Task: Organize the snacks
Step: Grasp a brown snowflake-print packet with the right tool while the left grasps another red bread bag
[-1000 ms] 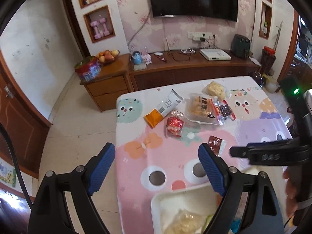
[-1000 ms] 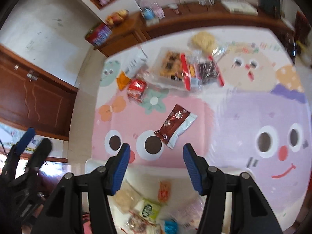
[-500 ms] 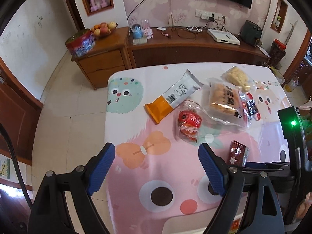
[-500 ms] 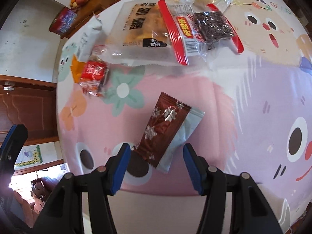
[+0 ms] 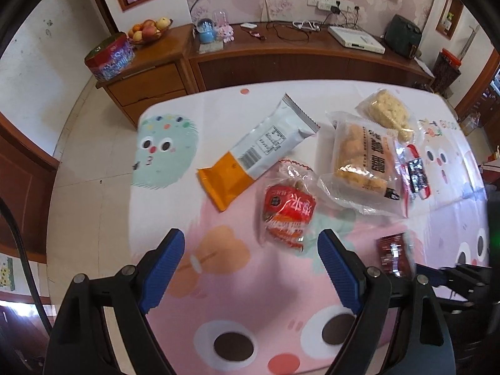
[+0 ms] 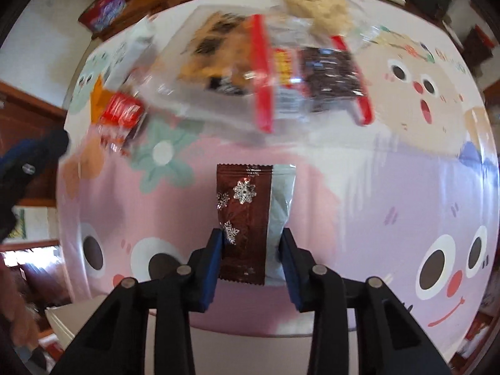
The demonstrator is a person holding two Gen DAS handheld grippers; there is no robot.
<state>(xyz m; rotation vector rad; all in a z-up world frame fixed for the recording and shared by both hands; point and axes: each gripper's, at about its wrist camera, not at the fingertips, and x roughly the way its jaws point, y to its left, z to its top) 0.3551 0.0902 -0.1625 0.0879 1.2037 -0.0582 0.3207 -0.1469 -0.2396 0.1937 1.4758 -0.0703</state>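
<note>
My right gripper (image 6: 251, 247) is shut on a brown snowflake-print snack packet (image 6: 245, 215) and holds it by its near end above the cartoon tablecloth (image 6: 390, 193). The same packet (image 5: 394, 254) shows at the right of the left wrist view. My left gripper (image 5: 251, 256) is open and empty above the tablecloth (image 5: 187, 281), just short of a red snack pack (image 5: 289, 215). Behind it lie a white-and-orange wrapper (image 5: 259, 153), a clear bag of biscuits (image 5: 362, 159) and a bag of pale crackers (image 5: 387, 114).
A white tray's corner (image 6: 65, 322) shows at the near left edge of the table in the right wrist view. A wooden sideboard (image 5: 281, 53) with a red tin (image 5: 109, 56) and a fruit bowl (image 5: 148, 29) stands beyond the table. Tiled floor lies to the left.
My right gripper has moved down onto the brown packet and shut on it. My left gripper has moved forward over the table, towards the red snack pack, and stays open.
</note>
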